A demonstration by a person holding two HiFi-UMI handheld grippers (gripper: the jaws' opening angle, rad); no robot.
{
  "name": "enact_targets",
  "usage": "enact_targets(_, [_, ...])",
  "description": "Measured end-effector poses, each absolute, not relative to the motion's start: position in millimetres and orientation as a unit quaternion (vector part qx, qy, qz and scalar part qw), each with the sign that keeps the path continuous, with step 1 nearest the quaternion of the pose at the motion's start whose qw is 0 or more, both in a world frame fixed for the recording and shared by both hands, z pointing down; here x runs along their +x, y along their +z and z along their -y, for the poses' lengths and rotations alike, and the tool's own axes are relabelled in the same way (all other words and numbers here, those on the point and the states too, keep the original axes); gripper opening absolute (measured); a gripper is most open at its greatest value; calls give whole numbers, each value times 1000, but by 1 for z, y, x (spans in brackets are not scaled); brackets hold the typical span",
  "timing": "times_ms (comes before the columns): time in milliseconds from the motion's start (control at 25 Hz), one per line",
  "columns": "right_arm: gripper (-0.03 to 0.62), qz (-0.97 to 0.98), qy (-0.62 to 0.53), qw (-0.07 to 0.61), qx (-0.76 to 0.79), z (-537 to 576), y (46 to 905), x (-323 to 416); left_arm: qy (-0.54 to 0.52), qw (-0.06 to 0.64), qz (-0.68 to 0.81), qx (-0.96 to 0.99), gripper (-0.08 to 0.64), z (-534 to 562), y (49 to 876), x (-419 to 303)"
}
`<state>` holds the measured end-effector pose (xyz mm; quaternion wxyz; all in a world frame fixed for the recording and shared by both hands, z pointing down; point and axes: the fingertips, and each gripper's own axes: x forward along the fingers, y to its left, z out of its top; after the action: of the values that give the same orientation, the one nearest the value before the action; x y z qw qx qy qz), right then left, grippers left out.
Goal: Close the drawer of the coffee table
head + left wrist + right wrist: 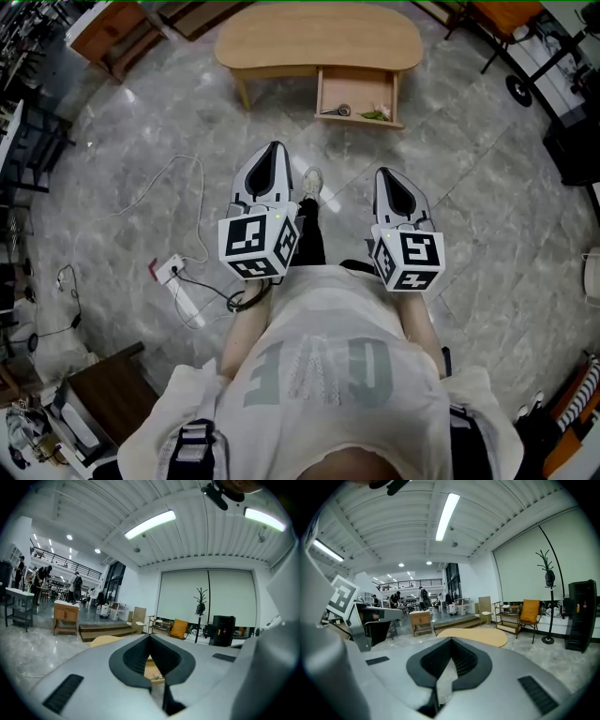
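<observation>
The light wooden coffee table (319,37) stands at the far side of the marble floor. Its drawer (359,121) is pulled out toward me, with a small metal item (336,111) and something green (375,114) inside. Both grippers are held in front of my body, well short of the table. My left gripper (275,147) is shut and empty and points at the table. My right gripper (385,172) is shut and empty too, roughly in line with the drawer. The left gripper view shows the left gripper (150,637) with the tabletop (105,640) beyond. The right gripper view shows the right gripper (451,640) below the tabletop (480,635).
A white power strip (173,270) with trailing cables lies on the floor to my left. A wooden cabinet (108,33) stands at the back left, a dark rack (33,141) at the left edge, and chairs and dark furniture (572,141) at the right. My shoe (312,180) shows between the grippers.
</observation>
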<state>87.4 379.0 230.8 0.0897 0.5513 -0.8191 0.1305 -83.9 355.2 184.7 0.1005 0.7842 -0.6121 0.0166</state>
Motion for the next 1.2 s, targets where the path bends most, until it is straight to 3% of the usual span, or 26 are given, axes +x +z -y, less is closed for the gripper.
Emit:
enact_targets(400, [6,815,129,121,552,-210,203,34,32,93,576,812,9,-174,162,-111])
enact_targets(720, [6,804,123,106,572,-54,169,2,43,73,523,848,9,-22,137,-112])
enact_targets(1200, [6,818,129,144,542,48,190,-40,42,92,497,862,9,77,150,-113])
